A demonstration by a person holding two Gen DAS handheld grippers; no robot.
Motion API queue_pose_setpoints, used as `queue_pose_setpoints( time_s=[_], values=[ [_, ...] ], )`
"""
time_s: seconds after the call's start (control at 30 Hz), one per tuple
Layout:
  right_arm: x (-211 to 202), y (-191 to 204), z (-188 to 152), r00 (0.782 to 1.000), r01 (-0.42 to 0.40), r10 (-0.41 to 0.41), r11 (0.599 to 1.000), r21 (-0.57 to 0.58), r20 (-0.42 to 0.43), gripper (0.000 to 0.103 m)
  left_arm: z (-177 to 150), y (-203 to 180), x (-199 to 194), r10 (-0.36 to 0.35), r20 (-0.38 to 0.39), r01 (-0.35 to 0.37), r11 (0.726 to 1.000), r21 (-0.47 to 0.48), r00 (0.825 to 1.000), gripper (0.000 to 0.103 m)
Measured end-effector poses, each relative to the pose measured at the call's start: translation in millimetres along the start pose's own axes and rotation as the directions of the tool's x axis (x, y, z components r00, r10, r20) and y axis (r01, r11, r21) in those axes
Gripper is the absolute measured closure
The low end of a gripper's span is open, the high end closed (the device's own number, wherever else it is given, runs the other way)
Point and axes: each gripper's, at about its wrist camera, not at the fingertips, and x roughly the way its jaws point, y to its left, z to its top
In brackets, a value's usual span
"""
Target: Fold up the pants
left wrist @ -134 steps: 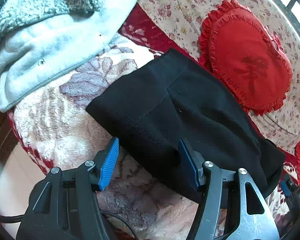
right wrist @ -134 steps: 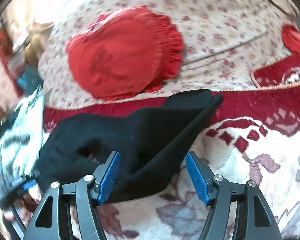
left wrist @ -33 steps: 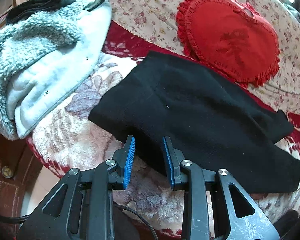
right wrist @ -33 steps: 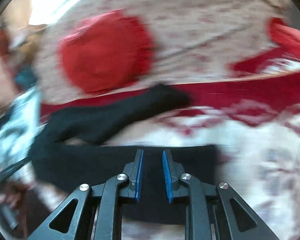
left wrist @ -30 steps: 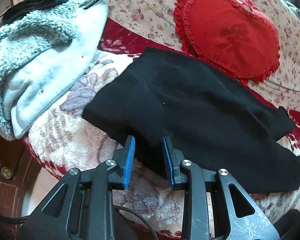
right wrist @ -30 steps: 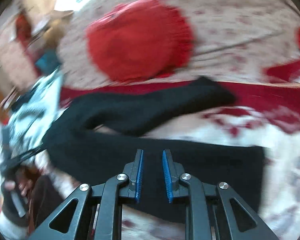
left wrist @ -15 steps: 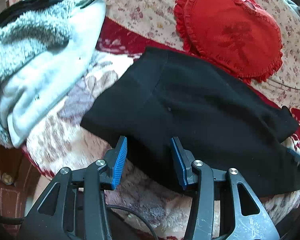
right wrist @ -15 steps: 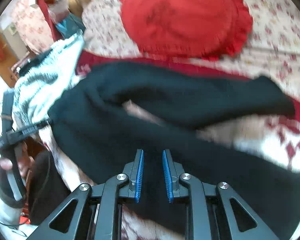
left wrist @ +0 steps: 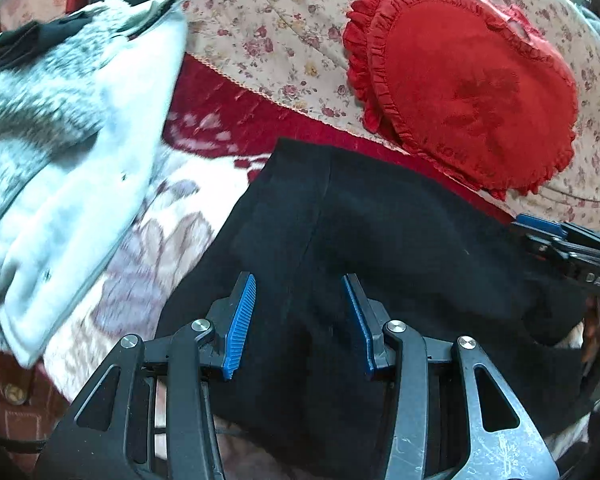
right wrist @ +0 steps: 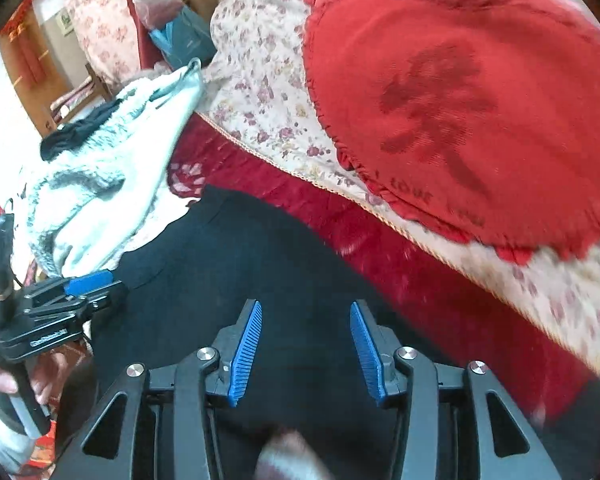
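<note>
The black pants point(left wrist: 399, 248) lie doubled over near the front edge of the bed's plush blanket point(left wrist: 172, 216), below the red heart cushion point(left wrist: 467, 80); soft, limp knit, likely light, it should sag unless pinched at hems or corners; left gripper point(left wrist: 300, 320) stands apart over the cloth, pressing nothing; right gripper point(right wrist: 305, 350) is opening, nothing clamped.

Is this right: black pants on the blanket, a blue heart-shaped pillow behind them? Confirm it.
Not quite. The heart-shaped pillow is red, not blue, as the left wrist view shows. It does lie behind the black pants on the blanket.
</note>
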Motion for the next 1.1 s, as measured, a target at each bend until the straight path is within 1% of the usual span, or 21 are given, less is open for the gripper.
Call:
queue_pose_setpoints(
  time_s=[0.07,0.13,0.17,0.23,0.27,0.3,0.33,0.37,0.4,0.47,0.57,0.6,0.63,0.67,0.7,0.77,0.8,0.87,0.93,1.0,1.1],
  values=[
    [22,-10,11,0.999,0.01,-0.011,1.0,-0.016,-0.049,0.057,7,-1,10,0.008,-0.021,-0.007,1.0,0.01,1.0,0.059],
    [38,-20,19,0.997,0.01,-0.011,1.0,-0.008,-0.073,0.057,10,-3,19,0.016,-0.035,-0.015,1.0,0.019,0.999,0.059],
    [46,-26,23,0.996,-0.005,0.005,1.0,0.001,-0.085,0.057,11,-4,22,0.02,-0.04,-0.019,1.0,0.025,0.999,0.059],
    [62,-30,25,0.991,-0.061,0.063,0.998,0.022,-0.116,0.057,11,-7,29,0.042,-0.053,-0.04,0.998,0.041,0.998,0.059],
    [65,-29,24,0.991,-0.076,0.077,0.997,0.015,-0.111,0.056,11,-9,33,0.053,-0.058,-0.05,0.998,0.05,0.997,0.059],
    [65,-26,24,0.993,-0.076,0.076,0.997,-0.003,-0.09,0.056,10,-11,36,0.061,-0.059,-0.058,0.997,0.057,0.996,0.059],
    [63,-25,23,0.994,-0.077,0.076,0.997,-0.012,-0.076,0.065,10,-12,37,0.066,-0.058,-0.062,0.996,0.062,0.996,0.059],
    [60,-24,22,0.996,-0.072,0.071,0.997,-0.009,-0.06,0.084,10,-13,39,0.073,-0.051,-0.069,0.995,0.069,0.996,0.059],
    [54,-23,22,0.997,-0.062,0.061,0.998,-0.004,-0.041,0.093,9,-14,39,0.076,-0.046,-0.073,0.995,0.072,0.996,0.059],
    [38,-18,21,0.998,-0.058,0.058,0.998,-0.013,0.0,0.097,9,-13,38,0.073,-0.046,-0.07,0.995,0.071,0.996,0.059],
    [-1,2,23,0.995,-0.072,0.075,0.996,-0.057,0.071,0.098,13,-4,27,0.052,-0.039,-0.05,0.998,0.035,0.998,0.059],
    [-16,13,22,0.992,-0.073,0.081,0.994,-0.077,0.099,0.098,14,2,20,0.049,-0.032,-0.049,0.999,0.021,0.998,0.059],
    [-36,26,19,0.987,-0.079,0.092,0.992,-0.103,0.132,0.098,13,6,13,0.057,-0.018,-0.057,0.998,0.013,0.998,0.059],
    [-47,35,17,0.983,-0.083,0.1,0.989,-0.119,0.152,0.098,12,13,4,0.07,0.004,-0.07,0.998,0.005,0.998,0.059],
    [-64,50,9,0.978,-0.09,0.114,0.986,-0.142,0.176,0.098,9,22,-7,0.091,0.031,-0.091,0.996,-0.005,0.995,0.059],
    [-91,77,-12,0.969,-0.096,0.135,0.977,-0.19,0.207,0.098,3,40,-20,0.119,0.055,-0.117,0.993,-0.027,0.991,0.059],
    [-96,87,-23,0.967,-0.104,0.144,0.977,-0.187,0.21,0.098,-2,53,-27,0.128,0.059,-0.125,0.991,-0.046,0.99,0.059],
    [-97,106,-54,0.965,-0.159,0.19,0.972,-0.174,0.18,0.098,-13,77,-37,0.144,0.063,-0.137,0.986,-0.094,0.988,0.059],
    [-83,127,-87,0.972,-0.167,0.192,0.969,-0.179,0.133,0.098,-23,98,-45,0.169,0.058,-0.159,0.978,-0.137,0.984,0.059],
    [-51,142,-115,0.98,-0.182,0.191,0.971,-0.153,0.048,0.098,-31,113,-52,0.186,0.058,-0.174,0.969,-0.173,0.981,0.059],
    [-16,148,-138,0.992,-0.125,0.126,0.985,-0.119,-0.004,0.097,-36,116,-61,0.177,0.069,-0.161,0.969,-0.186,0.982,0.059]
  ],
)
